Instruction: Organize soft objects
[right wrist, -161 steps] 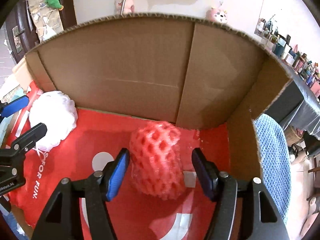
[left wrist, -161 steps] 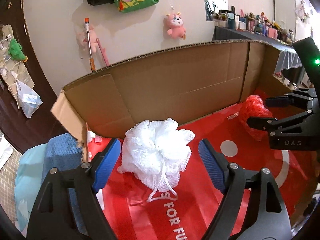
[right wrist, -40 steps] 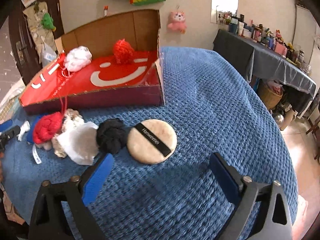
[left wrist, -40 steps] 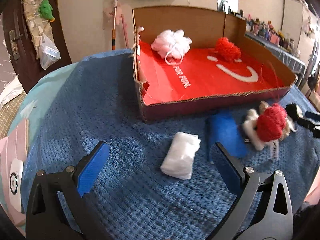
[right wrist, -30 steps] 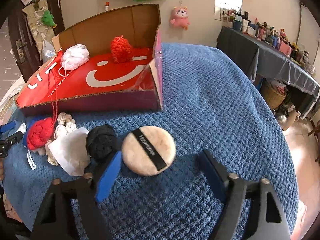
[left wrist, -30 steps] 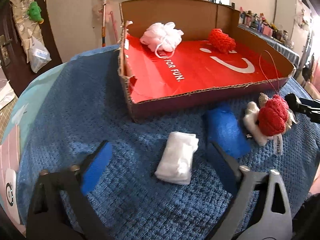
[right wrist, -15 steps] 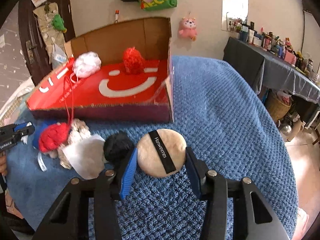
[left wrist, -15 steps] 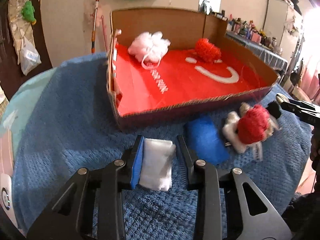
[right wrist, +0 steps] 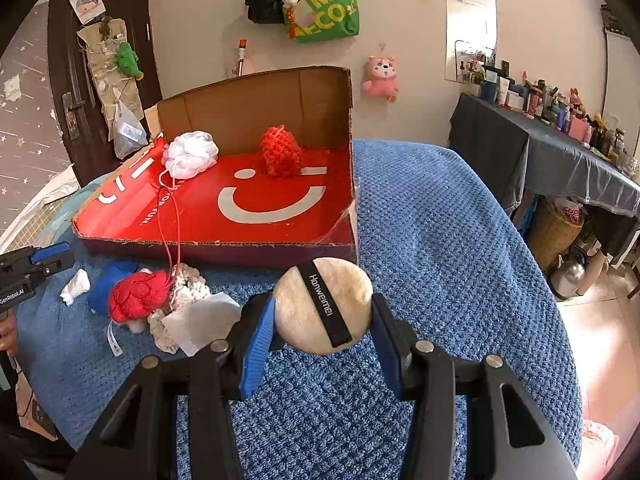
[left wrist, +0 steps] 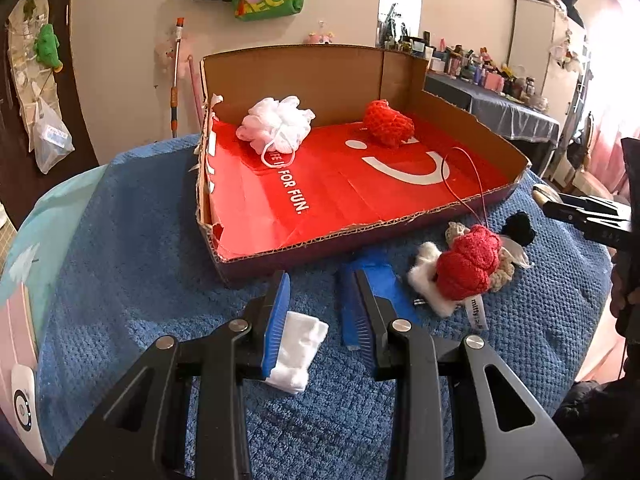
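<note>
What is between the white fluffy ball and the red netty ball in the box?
Nothing: only bare red lining lies between white pouf and red mesh ball, in both views.

black pompom [left wrist: 519, 229]: partly behind red knit ball [left wrist: 469, 267]
white cloth [left wrist: 297, 346]: left edge hidden by pad
left gripper [left wrist: 320, 316]: grip uncertain

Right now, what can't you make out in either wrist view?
- Left gripper: whether it pinches the white folded cloth; only one pad visibly touches.
- Round beige powder puff: underside hidden by right gripper, left wrist view.
- Black pompom: hidden behind the puff, right wrist view.
- Red knitted plush label: too small.
</note>
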